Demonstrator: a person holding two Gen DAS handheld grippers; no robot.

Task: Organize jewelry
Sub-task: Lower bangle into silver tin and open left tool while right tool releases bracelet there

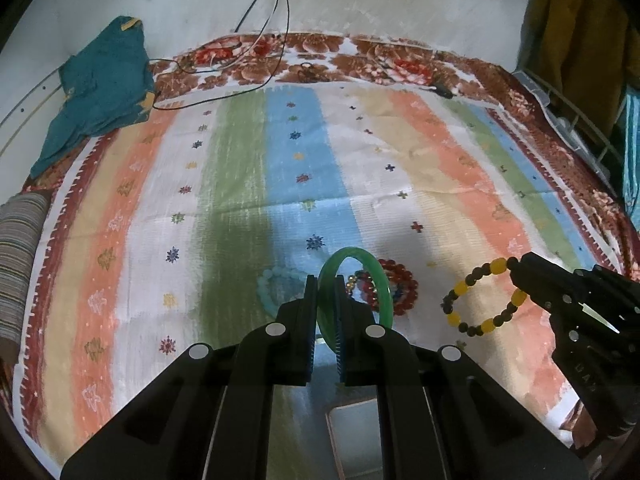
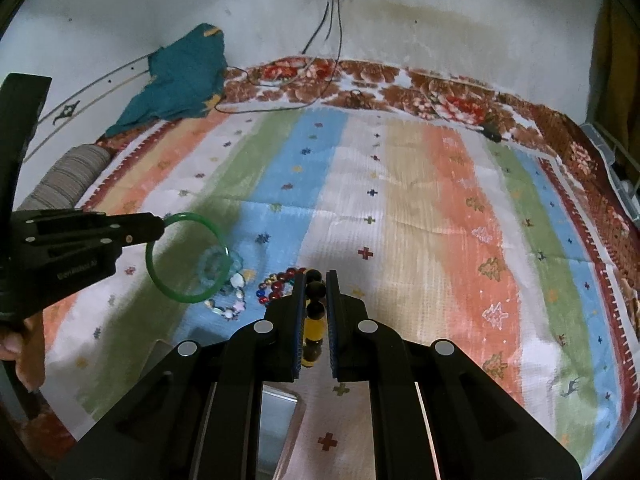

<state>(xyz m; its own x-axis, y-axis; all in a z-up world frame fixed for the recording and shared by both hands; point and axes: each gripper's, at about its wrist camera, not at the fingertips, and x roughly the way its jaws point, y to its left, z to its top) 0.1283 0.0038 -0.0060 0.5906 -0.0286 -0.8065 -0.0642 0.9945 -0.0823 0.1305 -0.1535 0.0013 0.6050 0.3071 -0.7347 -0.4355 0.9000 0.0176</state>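
My left gripper (image 1: 325,280) is shut on a green bangle (image 1: 382,280) and holds it upright above the striped cloth; it also shows in the right wrist view (image 2: 160,222) with the bangle (image 2: 188,258). My right gripper (image 2: 316,276) is shut on a yellow-and-dark bead bracelet (image 2: 314,312), which hangs as a loop in the left wrist view (image 1: 480,300) from the right gripper (image 1: 514,266). On the cloth lie a red bead bracelet (image 1: 404,284), a pale turquoise bead bracelet (image 1: 266,284) and a pastel charm bracelet (image 2: 230,304).
A striped cloth (image 1: 280,168) covers the bed. A teal garment (image 1: 100,92) lies at the back left, cables (image 1: 256,68) trail at the back, and a striped roll (image 1: 16,264) sits at the left edge. A shiny box lid (image 1: 352,436) lies below the left gripper.
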